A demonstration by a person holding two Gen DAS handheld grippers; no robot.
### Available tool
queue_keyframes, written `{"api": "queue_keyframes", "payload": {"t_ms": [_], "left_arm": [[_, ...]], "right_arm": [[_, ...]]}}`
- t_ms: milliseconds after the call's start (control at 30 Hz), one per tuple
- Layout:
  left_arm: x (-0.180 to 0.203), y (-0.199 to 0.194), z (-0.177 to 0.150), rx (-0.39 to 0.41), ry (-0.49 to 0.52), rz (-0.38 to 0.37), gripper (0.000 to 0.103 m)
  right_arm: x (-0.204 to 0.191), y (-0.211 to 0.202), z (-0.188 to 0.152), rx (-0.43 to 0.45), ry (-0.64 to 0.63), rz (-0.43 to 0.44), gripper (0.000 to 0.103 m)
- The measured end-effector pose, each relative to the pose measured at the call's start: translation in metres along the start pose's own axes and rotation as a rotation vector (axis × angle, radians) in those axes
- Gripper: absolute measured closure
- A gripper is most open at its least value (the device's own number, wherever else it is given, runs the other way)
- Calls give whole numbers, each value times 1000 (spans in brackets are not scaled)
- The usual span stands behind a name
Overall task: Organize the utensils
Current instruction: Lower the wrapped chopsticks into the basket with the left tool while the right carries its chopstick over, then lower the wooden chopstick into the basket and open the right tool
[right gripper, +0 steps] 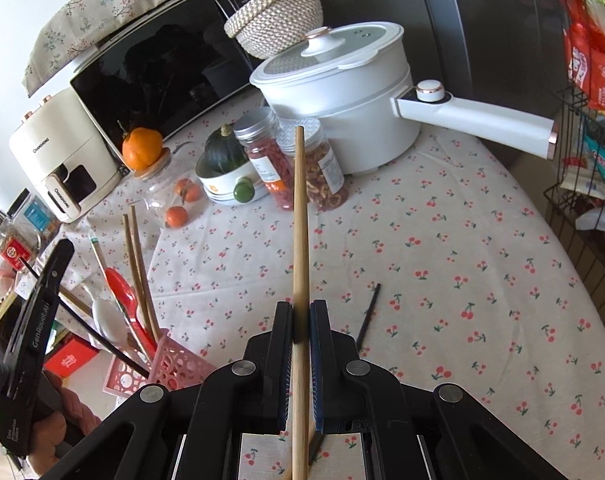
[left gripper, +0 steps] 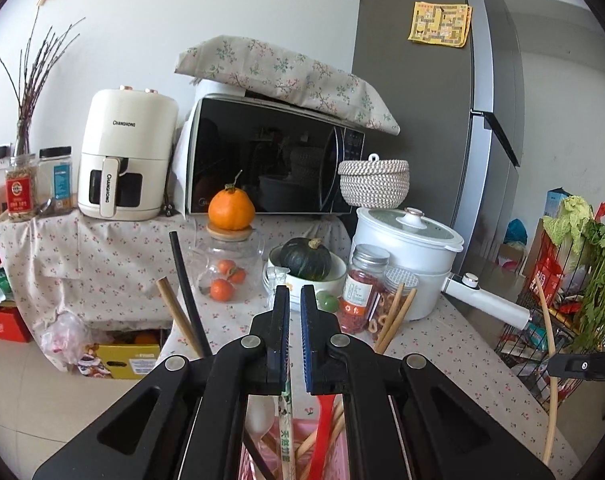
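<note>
My right gripper (right gripper: 301, 310) is shut on a light wooden chopstick (right gripper: 300, 216) and holds it above the cherry-print tablecloth (right gripper: 442, 260). A black chopstick (right gripper: 367, 317) lies on the cloth just to its right. My left gripper (left gripper: 295, 298) hovers over the pink utensil basket (left gripper: 294, 452), jaws nearly closed around a wrapped chopstick (left gripper: 285, 428). The basket (right gripper: 170, 364) holds wooden chopsticks (right gripper: 140, 272), a red spoon (right gripper: 122, 292), a white spoon (right gripper: 106, 318) and a black chopstick (right gripper: 86, 326). The left gripper shows at the left edge of the right wrist view (right gripper: 34, 336).
At the back of the table stand a white electric pot (right gripper: 342, 92), two snack jars (right gripper: 298, 168), a bowl with a green squash (right gripper: 226, 172), a glass jar with oranges (right gripper: 170, 196), a microwave (left gripper: 270, 160) and an air fryer (left gripper: 122, 160). A wire rack (right gripper: 590, 184) stands right.
</note>
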State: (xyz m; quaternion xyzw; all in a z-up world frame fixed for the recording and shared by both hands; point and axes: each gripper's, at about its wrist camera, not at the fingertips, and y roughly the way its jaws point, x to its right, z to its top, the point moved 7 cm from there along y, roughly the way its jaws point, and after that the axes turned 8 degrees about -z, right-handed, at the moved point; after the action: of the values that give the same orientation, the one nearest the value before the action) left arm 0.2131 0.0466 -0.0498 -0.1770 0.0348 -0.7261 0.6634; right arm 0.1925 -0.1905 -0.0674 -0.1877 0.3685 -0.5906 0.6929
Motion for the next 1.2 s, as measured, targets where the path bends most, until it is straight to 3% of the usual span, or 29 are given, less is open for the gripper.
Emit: {"api": "queue_keyframes", "payload": {"t_ms": [100, 233, 300, 567, 733, 833, 1000, 1200], "left_arm": [[-4, -14, -2, -64, -21, 0, 91], [-13, -39, -3, -120, -73, -7, 56], [-18, -51, -4, -154, -99, -9, 53], [-50, -71, -33, -418, -170, -31, 27], [-66, -67, -62, -587, -197, -55, 27], [-71, -67, -75, -644, -192, -68, 27], [-76, -66, -87, -701, -194, -85, 27], [-82, -67, -89, -720, -189, -90, 27]], "right_arm": [[-12, -7, 0, 24, 5, 27, 99], [-34, -15, 1, 71, 1, 75, 99], [-48, -18, 2, 100, -6, 98, 99], [-94, -26, 2, 219, -40, 170, 99], [-118, -26, 5, 290, -49, 187, 99], [-134, -23, 10, 341, -51, 181, 99], [-159, -14, 19, 419, -57, 131, 99], [-178, 5, 11, 499, -103, -6, 99]]}}
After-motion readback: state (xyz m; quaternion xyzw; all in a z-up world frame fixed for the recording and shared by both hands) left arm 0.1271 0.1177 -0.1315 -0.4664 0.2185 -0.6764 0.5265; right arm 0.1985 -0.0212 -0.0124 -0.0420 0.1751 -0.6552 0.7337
